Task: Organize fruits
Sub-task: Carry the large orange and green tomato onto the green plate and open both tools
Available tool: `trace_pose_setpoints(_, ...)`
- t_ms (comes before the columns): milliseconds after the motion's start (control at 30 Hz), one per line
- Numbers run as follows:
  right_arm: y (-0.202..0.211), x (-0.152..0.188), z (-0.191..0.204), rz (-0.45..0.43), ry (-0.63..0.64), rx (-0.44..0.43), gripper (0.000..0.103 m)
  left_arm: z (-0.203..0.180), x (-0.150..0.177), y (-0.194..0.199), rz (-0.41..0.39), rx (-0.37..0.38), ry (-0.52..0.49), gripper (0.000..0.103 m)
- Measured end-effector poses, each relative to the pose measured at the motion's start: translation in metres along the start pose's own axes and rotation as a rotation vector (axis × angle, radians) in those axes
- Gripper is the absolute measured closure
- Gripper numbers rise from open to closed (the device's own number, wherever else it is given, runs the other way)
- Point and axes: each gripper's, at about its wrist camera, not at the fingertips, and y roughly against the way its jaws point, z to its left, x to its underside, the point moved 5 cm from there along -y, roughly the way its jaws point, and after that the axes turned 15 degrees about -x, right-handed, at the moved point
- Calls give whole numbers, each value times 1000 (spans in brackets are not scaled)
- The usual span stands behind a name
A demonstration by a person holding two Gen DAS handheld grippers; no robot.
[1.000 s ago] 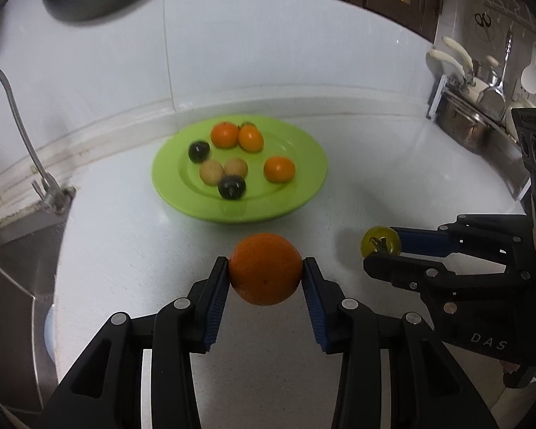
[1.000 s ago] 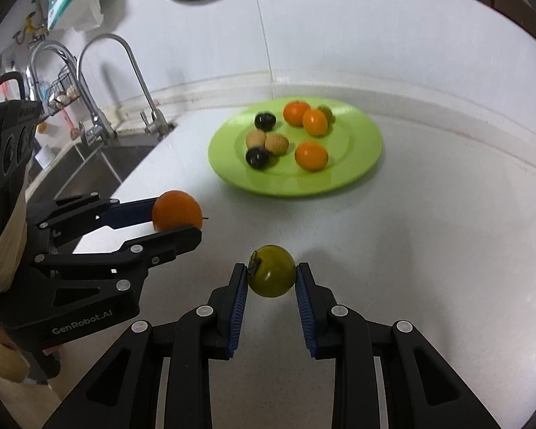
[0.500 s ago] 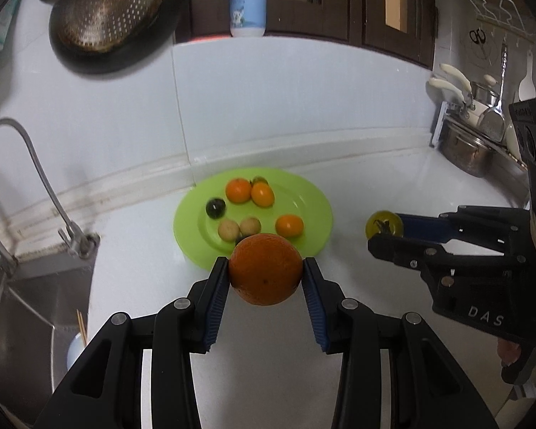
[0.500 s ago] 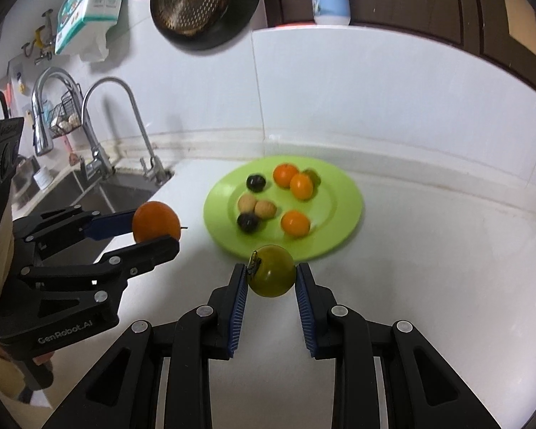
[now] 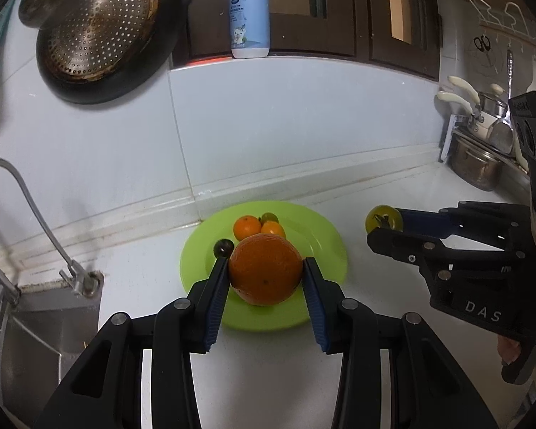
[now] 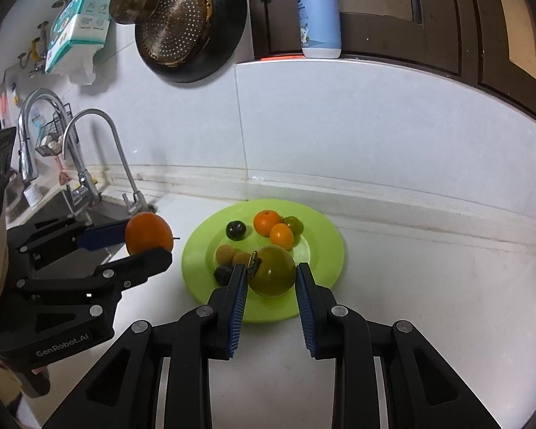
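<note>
Transport step: left claw (image 5: 266, 275) grips the orange (image 5: 265, 269), right claw (image 6: 271, 273) the greenish tomato (image 6: 272, 270); next, lowering both onto the green plate (image 6: 321, 250).

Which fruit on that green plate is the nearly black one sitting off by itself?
Find the green plate on the white counter. Toward its back left lies a dark round fruit, apart from the orange fruits beside it. A second dark fruit sits nearer, touching two tan ones.
</note>
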Motion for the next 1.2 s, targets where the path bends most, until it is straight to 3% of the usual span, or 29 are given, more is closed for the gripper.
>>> trace_pose_setpoints(567,-46,-22,-34,25,-6,25,74,5,-10,-67,78,-11,8,62)
trace_pose_setpoints(1133,-101,-14,-61,104,-37,-1,74,-6,-6,-130,146,34,-4,62)
trace_pose_setpoints(1200,-103,-14,-63,102,-43,0,74,-6,-5,-132,154,27,-6,58)
